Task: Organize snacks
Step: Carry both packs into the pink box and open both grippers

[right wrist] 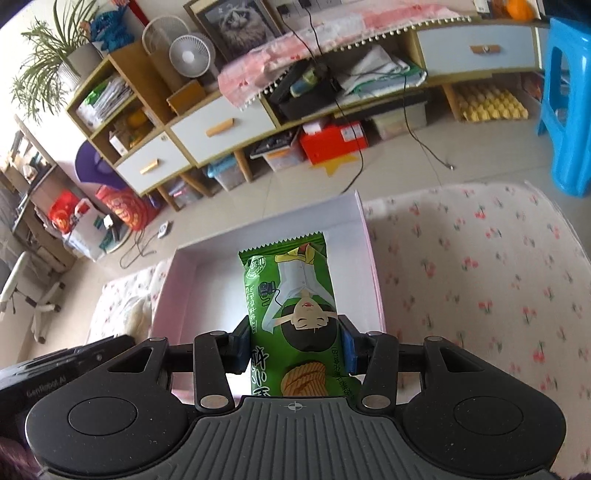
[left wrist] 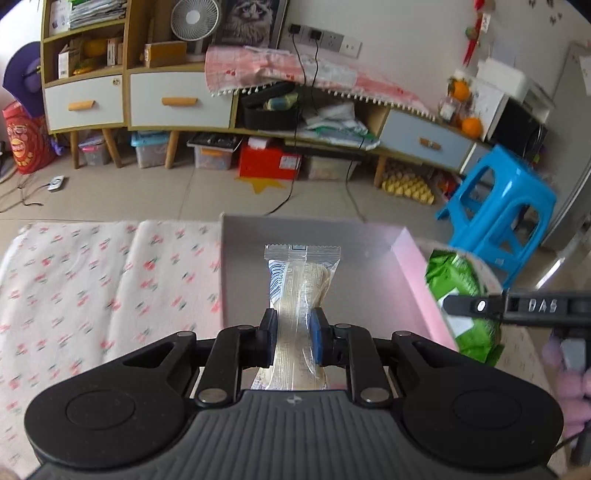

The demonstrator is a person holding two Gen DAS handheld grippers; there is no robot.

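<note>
Left hand-held gripper (left wrist: 293,341) nearest the left wrist camera, pads pinched on a clear-wrapped snack (left wrist: 301,295), held lengthwise, far end pointing out over the open pink box (left wrist: 413,258). Wrapper is transparent with pale contents and a crimped top edge. Snack is off the box floor as far as I can tell; contact with the floor is unclear.

Right hand-held gripper (right wrist: 295,349) clamped on a green snack packet (right wrist: 291,295), pads on both long sides near the packet's lower half. Packet shows a cartoon figure and a biscuit print, serrated top edge pointing away, hanging over the same pink box (right wrist: 373,266). In the left wrist view the green packet (left wrist: 458,280) shows at the box's right wall, with the right hand-held gripper (left wrist: 509,306) body partly in front.

Box interior is white, walls pink outside, nothing else visible inside. It sits on a worktop covered by a white cloth with a cherry print (left wrist: 92,288).

Background: blue plastic stool (left wrist: 498,214) on the tiled floor, long cabinet with drawers (left wrist: 177,99), small fan (left wrist: 194,18).
</note>
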